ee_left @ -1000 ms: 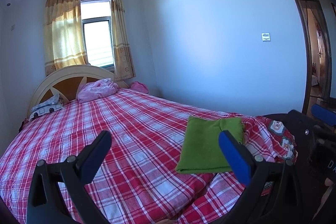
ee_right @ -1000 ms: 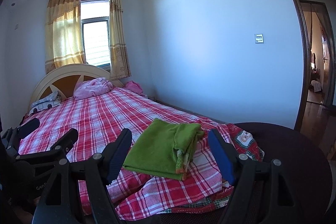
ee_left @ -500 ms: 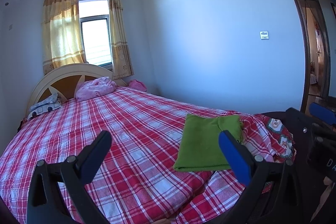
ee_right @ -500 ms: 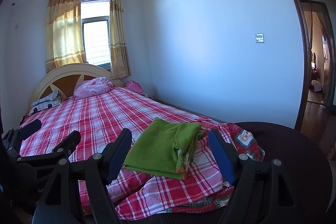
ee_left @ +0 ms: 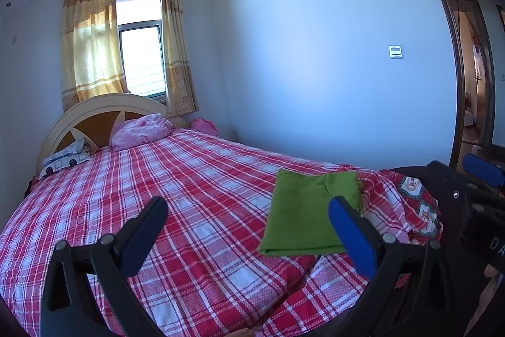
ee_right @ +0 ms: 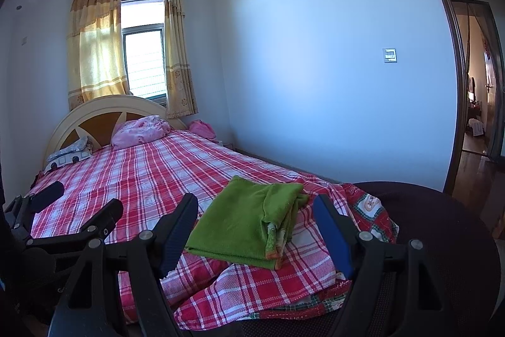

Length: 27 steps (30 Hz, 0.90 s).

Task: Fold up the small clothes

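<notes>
A folded green garment [ee_left: 311, 210] lies flat on the red plaid bedsheet [ee_left: 195, 179] near the bed's foot corner; in the right wrist view [ee_right: 249, 223] its layered edges show at its right side. My left gripper [ee_left: 244, 229] is open and empty, held above the bed, short of the garment. My right gripper [ee_right: 257, 229] is open and empty, just in front of the garment and apart from it. The left gripper also shows at the left of the right wrist view [ee_right: 79, 207].
A pink bundle [ee_left: 142, 131] and a printed pillow [ee_left: 66, 157] lie by the headboard [ee_left: 94, 116]. A patterned quilt corner [ee_right: 369, 210] hangs at the bed's foot beside a dark round chair [ee_right: 442, 242]. A doorway [ee_right: 476, 84] opens at the right.
Both grippers stay open and empty. The left wrist view has drifted slightly; the green garment has not moved.
</notes>
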Each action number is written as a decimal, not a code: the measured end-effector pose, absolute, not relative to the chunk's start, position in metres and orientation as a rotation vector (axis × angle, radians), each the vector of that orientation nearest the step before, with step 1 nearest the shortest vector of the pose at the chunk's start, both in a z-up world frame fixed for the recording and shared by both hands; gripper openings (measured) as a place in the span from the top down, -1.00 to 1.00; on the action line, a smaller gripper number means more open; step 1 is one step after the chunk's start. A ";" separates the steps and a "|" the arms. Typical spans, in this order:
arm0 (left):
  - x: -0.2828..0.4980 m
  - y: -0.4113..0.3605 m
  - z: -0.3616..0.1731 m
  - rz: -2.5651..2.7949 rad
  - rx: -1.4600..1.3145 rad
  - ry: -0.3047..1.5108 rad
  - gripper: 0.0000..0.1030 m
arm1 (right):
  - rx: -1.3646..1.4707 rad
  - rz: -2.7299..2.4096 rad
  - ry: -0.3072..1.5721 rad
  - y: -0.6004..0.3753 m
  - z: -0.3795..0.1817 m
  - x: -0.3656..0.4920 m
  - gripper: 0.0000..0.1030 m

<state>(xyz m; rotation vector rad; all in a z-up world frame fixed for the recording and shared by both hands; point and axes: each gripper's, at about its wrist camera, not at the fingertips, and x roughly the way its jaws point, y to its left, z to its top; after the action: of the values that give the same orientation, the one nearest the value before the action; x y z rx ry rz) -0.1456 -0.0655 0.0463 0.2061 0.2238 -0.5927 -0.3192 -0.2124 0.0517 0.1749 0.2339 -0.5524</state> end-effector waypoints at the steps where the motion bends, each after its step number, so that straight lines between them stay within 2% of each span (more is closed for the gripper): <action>1: -0.146 -0.065 0.046 -0.592 0.207 0.224 -1.00 | 0.175 -0.552 0.234 -0.213 0.052 -0.319 -0.48; 27: -0.146 -0.065 0.044 -0.576 0.238 0.228 -1.00 | 0.179 -0.557 0.237 -0.209 0.054 -0.319 -0.48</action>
<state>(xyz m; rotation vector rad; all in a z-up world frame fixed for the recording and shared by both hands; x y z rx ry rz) -0.1457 -0.0651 0.0437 0.2377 0.2282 -0.5761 -0.3188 -0.2095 0.0536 0.1795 0.2374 -0.5568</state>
